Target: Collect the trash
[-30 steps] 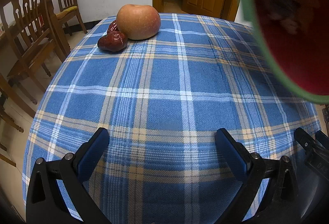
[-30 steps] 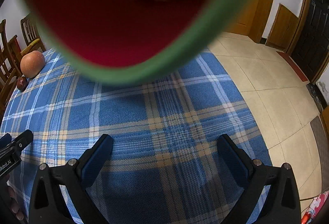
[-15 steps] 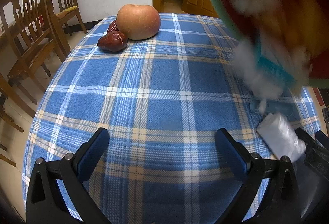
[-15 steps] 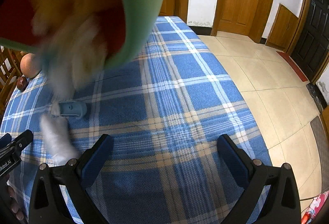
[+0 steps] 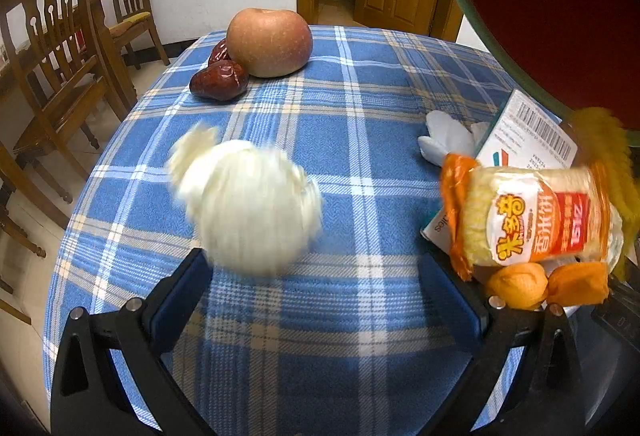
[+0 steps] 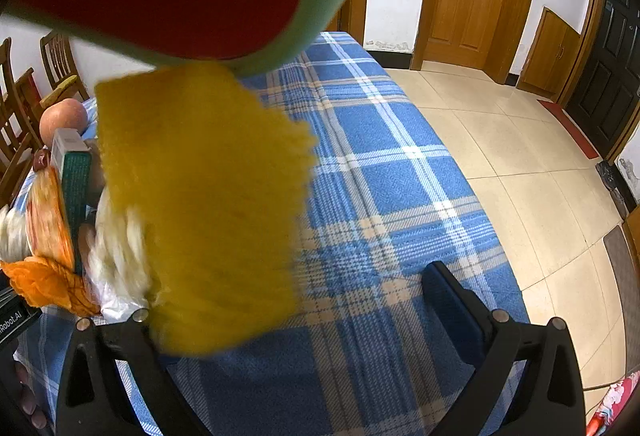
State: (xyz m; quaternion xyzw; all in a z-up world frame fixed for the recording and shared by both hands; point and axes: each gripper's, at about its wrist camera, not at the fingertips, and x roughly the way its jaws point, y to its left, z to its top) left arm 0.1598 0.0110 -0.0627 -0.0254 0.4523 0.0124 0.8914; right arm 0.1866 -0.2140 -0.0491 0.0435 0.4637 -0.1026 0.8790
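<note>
We hold both the left hand-held gripper [image 5: 316,288] and the right hand-held gripper [image 6: 288,300] spread wide and empty, low over the plaid desk [image 5: 360,116]. A red bin with a green rim [image 5: 552,8] hangs tipped at the upper right of the left view, which we judge explains the scatter below it. The trash lies lower right: an orange snack packet [image 5: 532,216], a white box [image 5: 524,128], orange balls [image 5: 518,284], and a blurred white paper wad [image 5: 248,208] at centre, while a yellow cloth [image 6: 200,204] blurs across the right view.
</note>
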